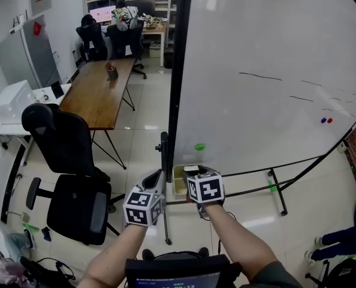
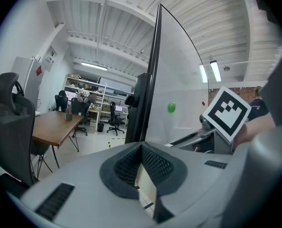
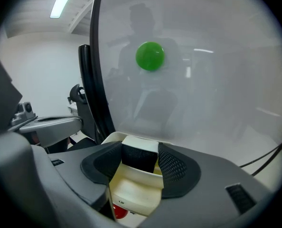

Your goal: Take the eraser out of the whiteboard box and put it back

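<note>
At the whiteboard's lower left corner, the right gripper clamps the eraser.
Its jaws press the eraser's sides at the cream box's far end, against the whiteboard; the left gripper, jaws together, holds nothing.

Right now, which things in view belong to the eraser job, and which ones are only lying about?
Belong to the job:
eraser, held by the right gripper
cream whiteboard box, just under it
whiteboard

Only lying about:
green magnet
black office chair
wooden table
left gripper, holding nothing
</note>
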Demonstrator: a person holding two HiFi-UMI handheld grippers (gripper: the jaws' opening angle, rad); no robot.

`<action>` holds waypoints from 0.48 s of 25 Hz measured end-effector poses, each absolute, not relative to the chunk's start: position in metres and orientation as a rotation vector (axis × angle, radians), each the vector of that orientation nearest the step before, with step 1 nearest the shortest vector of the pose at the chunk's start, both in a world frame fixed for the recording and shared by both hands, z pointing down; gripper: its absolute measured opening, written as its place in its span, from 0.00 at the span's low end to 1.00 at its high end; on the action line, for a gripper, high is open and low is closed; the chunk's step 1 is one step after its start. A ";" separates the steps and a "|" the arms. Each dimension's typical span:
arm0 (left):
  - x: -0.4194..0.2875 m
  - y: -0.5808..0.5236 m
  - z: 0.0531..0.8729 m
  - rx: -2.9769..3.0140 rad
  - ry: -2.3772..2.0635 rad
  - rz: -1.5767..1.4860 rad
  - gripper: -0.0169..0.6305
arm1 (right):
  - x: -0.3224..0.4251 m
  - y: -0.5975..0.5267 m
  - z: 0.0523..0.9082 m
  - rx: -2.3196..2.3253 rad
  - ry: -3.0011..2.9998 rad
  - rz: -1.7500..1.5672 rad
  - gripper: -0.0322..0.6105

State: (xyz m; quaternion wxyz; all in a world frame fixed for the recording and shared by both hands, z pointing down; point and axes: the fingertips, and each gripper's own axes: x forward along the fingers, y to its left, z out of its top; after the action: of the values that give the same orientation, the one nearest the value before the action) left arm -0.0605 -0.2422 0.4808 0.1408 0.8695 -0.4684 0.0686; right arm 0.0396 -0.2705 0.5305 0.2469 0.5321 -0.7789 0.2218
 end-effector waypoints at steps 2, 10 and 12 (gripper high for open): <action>-0.058 -0.240 0.480 2.510 -1.351 0.194 0.07 | 0.040 -0.271 0.534 1.435 -2.099 0.637 0.46; -0.055 -0.237 0.479 2.512 -1.352 0.203 0.07 | 0.039 -0.273 0.537 1.370 -2.038 0.697 0.46; -0.053 -0.236 0.479 2.513 -1.351 0.203 0.07 | 0.040 -0.273 0.537 1.358 -2.029 0.702 0.46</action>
State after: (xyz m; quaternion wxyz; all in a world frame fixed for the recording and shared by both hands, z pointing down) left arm -0.0535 -0.2358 0.4790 0.1404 0.8699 -0.4675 0.0704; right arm 0.0396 -0.2733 0.5373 0.2961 0.5105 -0.7629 0.2639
